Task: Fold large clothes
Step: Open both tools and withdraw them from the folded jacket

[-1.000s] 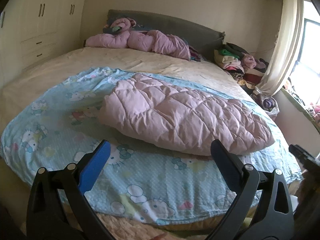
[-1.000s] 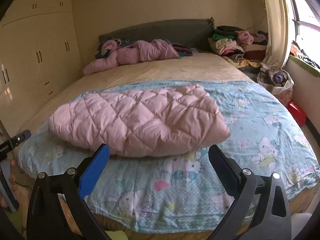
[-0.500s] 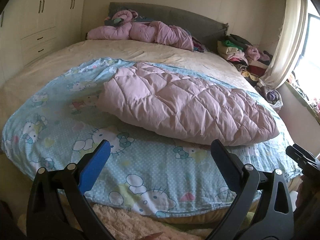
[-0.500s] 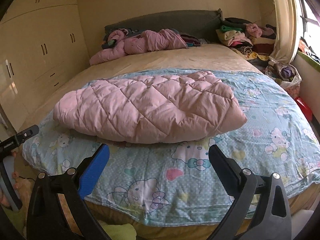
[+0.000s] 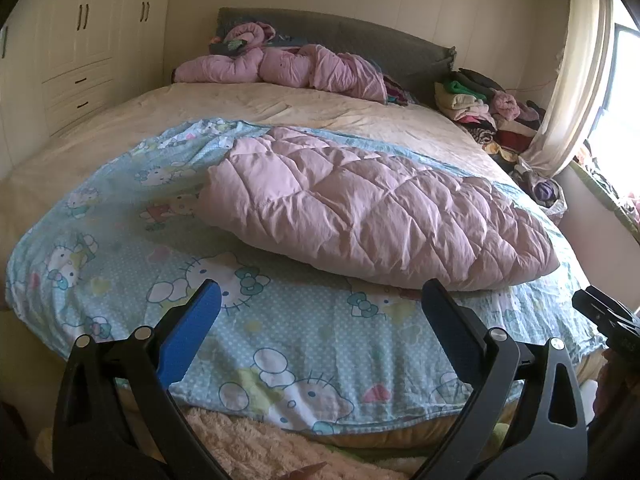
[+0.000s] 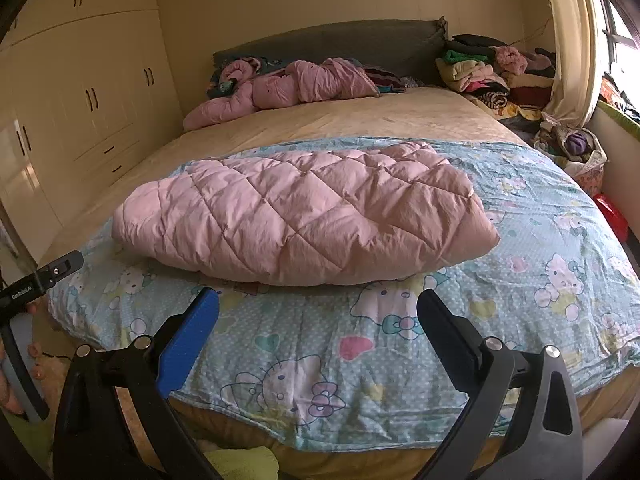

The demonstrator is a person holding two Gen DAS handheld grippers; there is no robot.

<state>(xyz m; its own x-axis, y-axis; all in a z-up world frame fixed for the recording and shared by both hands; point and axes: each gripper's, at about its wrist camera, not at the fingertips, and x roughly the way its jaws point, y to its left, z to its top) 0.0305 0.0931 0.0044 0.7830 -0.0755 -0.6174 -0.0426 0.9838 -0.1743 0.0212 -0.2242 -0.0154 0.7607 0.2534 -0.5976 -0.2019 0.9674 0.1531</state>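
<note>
Left wrist view looks across the bed (image 5: 280, 108) from its foot edge. The left gripper (image 5: 320, 304) hangs spread wide and grasps nothing, its fingers over the near edge of a blue cartoon-print sheet (image 5: 120, 248) that covers the foot half of the bed. On that sheet lies the pink quilted garment (image 5: 368, 208), folded into a long puffy bundle that runs across the bed, set back from the foot edge and apart from both grippers. At the right rim of this view the tip of the right gripper (image 5: 604, 316) shows.

Right wrist view has the right gripper (image 6: 318, 304) likewise released and empty, above the sheet's near edge (image 6: 400, 340), with the garment (image 6: 304, 208) just beyond its fingers, not touching them. The left gripper (image 6: 44, 276) shows at the left rim.

By the grey headboard (image 6: 340, 42) at the head edge lies a crumpled pink jacket (image 6: 288, 84). A stack of folded clothes (image 6: 480, 68) sits at the head's right corner beside a curtain (image 6: 568, 48). Cream wardrobes (image 6: 80, 92) stand along the bed's left side.
</note>
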